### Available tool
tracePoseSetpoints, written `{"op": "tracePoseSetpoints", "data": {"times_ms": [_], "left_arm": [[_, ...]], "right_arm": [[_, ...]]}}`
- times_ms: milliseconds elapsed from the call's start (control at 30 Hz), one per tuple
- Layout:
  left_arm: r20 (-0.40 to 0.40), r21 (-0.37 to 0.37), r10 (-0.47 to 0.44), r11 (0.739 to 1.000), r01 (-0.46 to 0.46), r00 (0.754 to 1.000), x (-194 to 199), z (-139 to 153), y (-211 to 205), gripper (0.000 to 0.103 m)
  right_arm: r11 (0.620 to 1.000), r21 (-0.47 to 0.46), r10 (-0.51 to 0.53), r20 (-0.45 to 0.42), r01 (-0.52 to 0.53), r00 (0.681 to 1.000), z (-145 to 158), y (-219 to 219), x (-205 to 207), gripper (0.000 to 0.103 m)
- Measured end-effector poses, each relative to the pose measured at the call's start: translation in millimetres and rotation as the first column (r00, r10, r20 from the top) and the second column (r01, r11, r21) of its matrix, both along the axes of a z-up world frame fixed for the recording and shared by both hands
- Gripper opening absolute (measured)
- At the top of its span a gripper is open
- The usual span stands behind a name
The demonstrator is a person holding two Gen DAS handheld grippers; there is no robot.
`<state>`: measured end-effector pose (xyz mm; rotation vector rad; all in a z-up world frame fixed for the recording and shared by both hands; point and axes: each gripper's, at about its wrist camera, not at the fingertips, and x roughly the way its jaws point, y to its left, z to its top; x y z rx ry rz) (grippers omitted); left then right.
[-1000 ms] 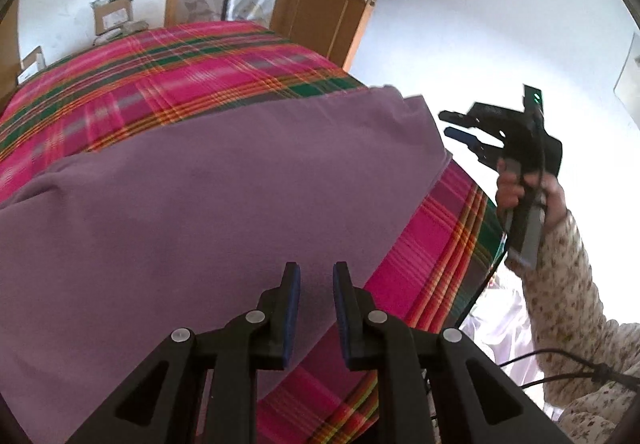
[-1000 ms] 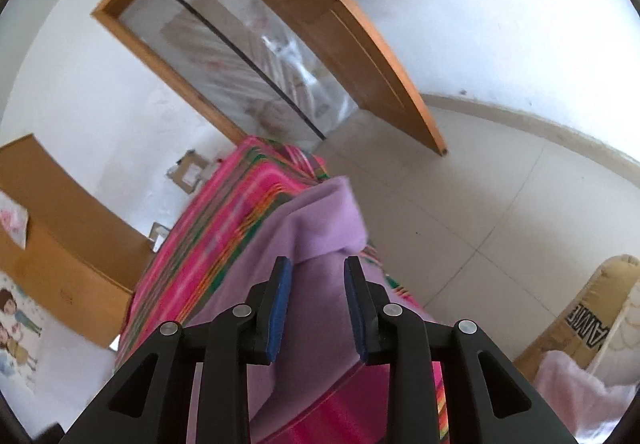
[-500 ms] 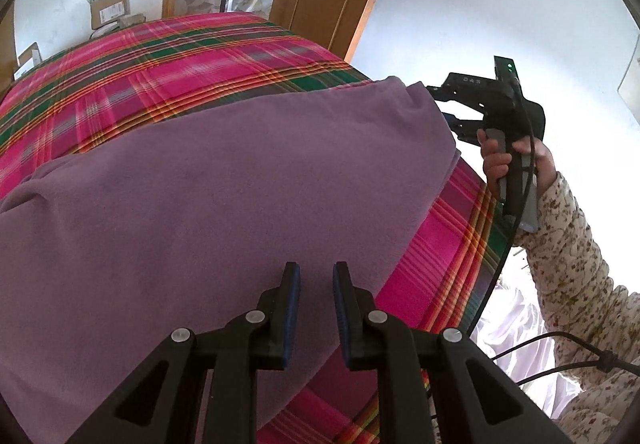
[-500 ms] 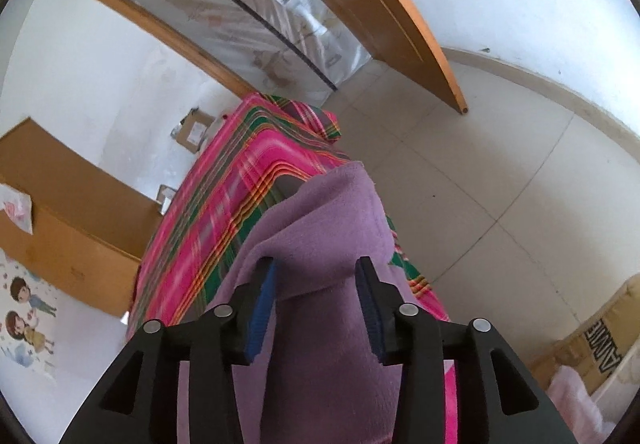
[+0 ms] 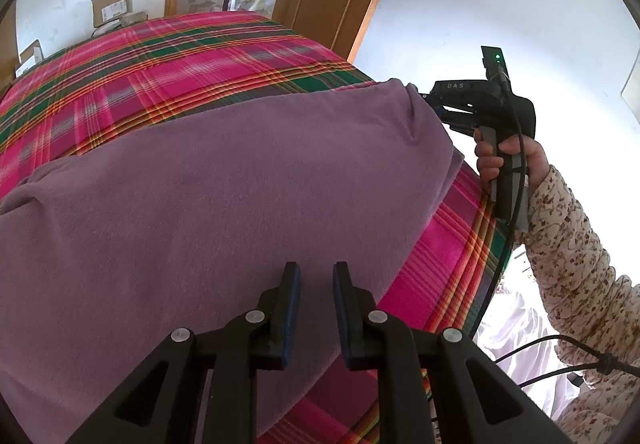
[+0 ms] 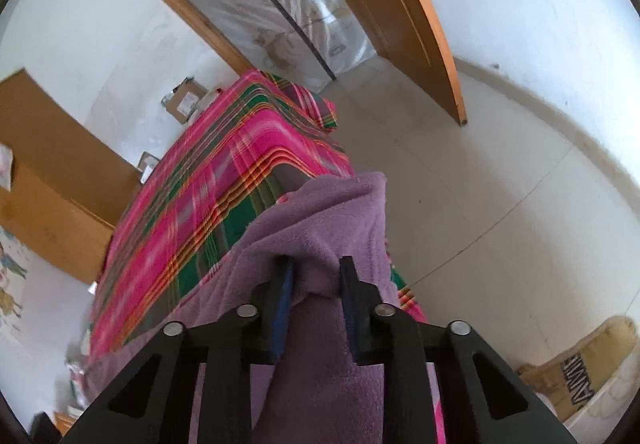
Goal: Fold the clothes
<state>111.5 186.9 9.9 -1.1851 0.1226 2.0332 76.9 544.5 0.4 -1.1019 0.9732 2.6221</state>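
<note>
Altogether one purple garment point(image 5: 224, 196) lies spread over one bed covered in a pink, green and orange plaid sheet point(image 5: 168, 68), and two grippers are at work on it. Only a single garment shows; no others are visible on the bed.

Seen from the left wrist, the left gripper point(image 5: 316, 276) hovers at 6 o'clock above the near edge of the cloth. Its fingers stand a narrow gap apart with nothing pinched between them; the fabric lies beneath, not in the gap. At 3 o'clock the right gripper point(image 5: 440, 112) meets the garment's far corner, carried by a hand point(image 5: 506, 160) in a floral-print sleeve point(image 5: 576, 264). Its tips are partly hidden behind the bunched cloth there.

From the right wrist, the right gripper point(image 6: 314, 272) has its jaws closing with a raised fold of the purple cloth between them; the fabric humps up over and between the pads, which appear to press on it, so the corner is held.

The garment's long axis runs from about 8 o'clock to 2 o'clock in the left wrist view, with the pinched corner at the 2 o'clock end, near the bed's edge. Its near and left parts are cut off by the frame and by the gripper bodies, so what kind of garment it is cannot be told.

Beyond the bed stand one wooden door point(image 6: 404, 12), ajar, and a few cardboard boxes point(image 5: 114, 6) against the wall; their labels are too small to read.
</note>
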Motion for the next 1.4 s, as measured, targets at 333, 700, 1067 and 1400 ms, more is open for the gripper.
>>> {"op": "tracePoseSetpoints", "data": {"times_ms": [333,700,1067,1400], "left_arm": [[-0.003,-0.006,0.009,1.000,-0.009,1.000,1,1,2,0.017],[-0.015,0.003,0.004,1.000,-0.004,1.000,5,5,0,0.017],[-0.020,-0.021,-0.017,1.000,0.016,1.000,8,4,5,0.017],[-0.017,-0.021,-0.016,1.000,0.015,1.000,6,4,5,0.017]], "right_arm": [[0.993,0.084,-0.074,-0.082,0.081,0.994,23,5,24,0.006],[0.983,0.140,-0.109,-0.103,0.123,0.989,50,19,47,0.006],[0.977,0.189,-0.111,0.042,0.101,0.993,41,27,43,0.006],[0.959,0.198,-0.235,0.157,0.203,0.959,5,46,36,0.010]]}}
